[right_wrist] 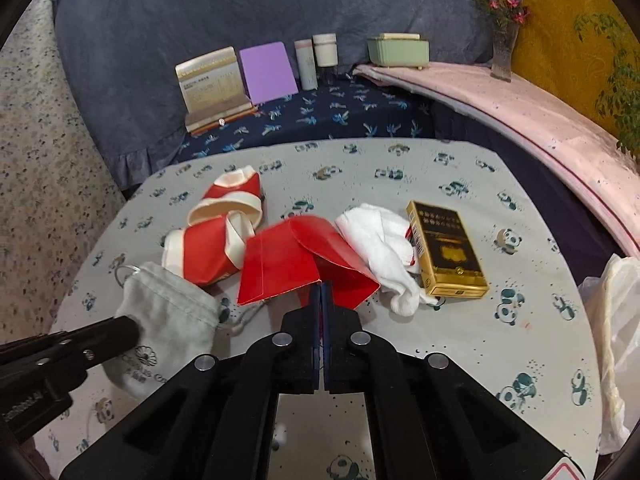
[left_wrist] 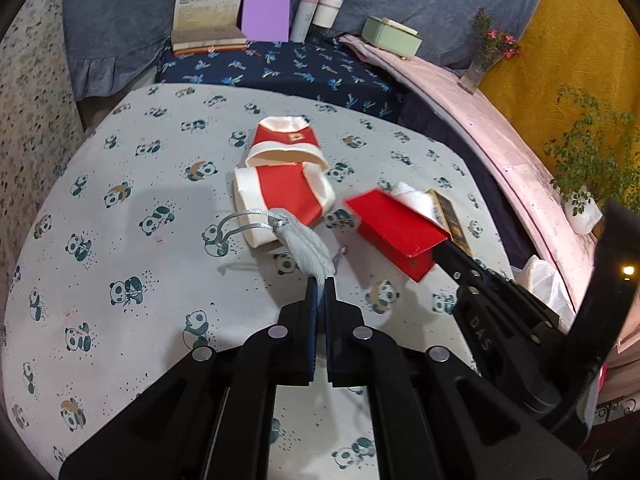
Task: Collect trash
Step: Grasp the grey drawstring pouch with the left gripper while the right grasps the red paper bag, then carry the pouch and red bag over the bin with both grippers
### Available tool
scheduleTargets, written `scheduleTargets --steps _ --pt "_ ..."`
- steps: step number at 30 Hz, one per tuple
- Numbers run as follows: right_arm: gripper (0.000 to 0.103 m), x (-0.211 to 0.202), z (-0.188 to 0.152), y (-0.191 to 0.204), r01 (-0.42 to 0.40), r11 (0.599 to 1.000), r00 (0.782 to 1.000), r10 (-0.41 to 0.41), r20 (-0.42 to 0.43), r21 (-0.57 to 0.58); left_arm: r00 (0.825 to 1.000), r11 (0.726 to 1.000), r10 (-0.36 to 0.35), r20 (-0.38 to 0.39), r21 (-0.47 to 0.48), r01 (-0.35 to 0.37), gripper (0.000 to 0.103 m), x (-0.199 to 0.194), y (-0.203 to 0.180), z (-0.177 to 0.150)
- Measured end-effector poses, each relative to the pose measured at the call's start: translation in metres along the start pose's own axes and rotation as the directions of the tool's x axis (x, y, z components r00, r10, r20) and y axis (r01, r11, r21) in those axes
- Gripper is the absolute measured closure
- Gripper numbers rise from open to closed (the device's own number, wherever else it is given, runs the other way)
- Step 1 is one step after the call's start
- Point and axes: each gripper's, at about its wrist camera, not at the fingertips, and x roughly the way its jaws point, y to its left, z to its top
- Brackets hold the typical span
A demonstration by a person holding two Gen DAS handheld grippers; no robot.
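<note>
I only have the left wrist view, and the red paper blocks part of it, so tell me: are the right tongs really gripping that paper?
Observer: Yes. In the right wrist view the right tongs are shut on the near edge of the red paper.
Operator: What lies behind it? I see only slivers of white and gold.
Observer: A crumpled white cloth, with a gold and black box lying flat against its right side.
Operator: Any print on the grey pouch?
Observer: Yes, a flower logo with lettering near its bottom.
</note>
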Motion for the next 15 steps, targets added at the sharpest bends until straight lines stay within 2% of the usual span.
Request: scheduleTargets --steps 5,15 --pt "0.102 -0.034 0.005 -0.004 -0.014 1.0 0.998 0.014 0.057 0.0 1.0 1.0 -0.013 0.023 0.026 0.013 0.1 -0.015 -0.017 -0.002" --pt "0.102 -0.095 0.009 -0.034 0.009 0.999 0.986 -0.015 0.166 0.036 0.996 0.992 -0.062 0.068 0.112 0.054 0.1 -0.044 -0.07 -0.006"
